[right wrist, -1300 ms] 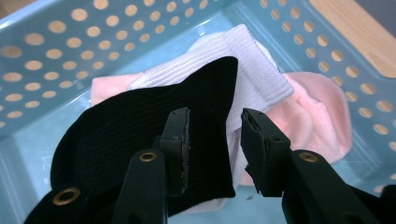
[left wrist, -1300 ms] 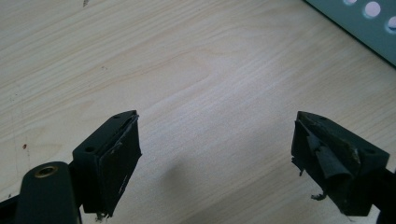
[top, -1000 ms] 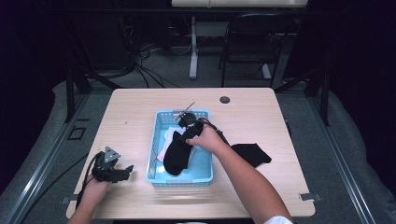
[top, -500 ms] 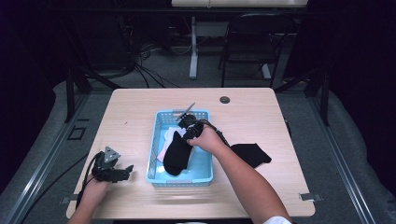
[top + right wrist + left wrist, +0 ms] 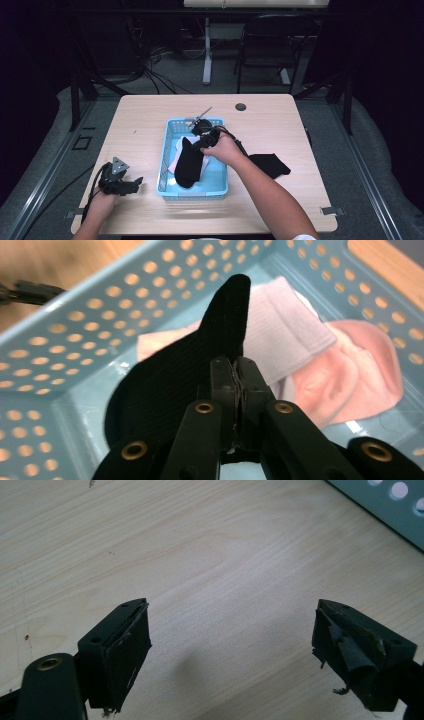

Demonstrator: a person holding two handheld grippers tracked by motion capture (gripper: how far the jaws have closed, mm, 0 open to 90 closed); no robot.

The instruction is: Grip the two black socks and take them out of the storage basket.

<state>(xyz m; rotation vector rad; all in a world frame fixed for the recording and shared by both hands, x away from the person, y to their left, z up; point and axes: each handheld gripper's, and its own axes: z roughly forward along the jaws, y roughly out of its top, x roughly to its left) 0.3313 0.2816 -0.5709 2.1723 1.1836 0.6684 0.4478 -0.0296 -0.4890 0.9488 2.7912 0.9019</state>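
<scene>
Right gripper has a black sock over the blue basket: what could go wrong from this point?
1. The right gripper pinches only the black sock's edge, so it may slip early.
2. The sock's lower end drapes near the blue basket's left wall and could hang over it.
3. The second black sock on the table could be overlooked.

The table is pale wood with fine grain, matt. The basket is light-blue perforated plastic, slightly glossy. The black sock is ribbed knit cloth; at its 3 o'clock lie a white ribbed sock and a fuzzy pink sock. The left gripper has frayed matt black pads.
</scene>
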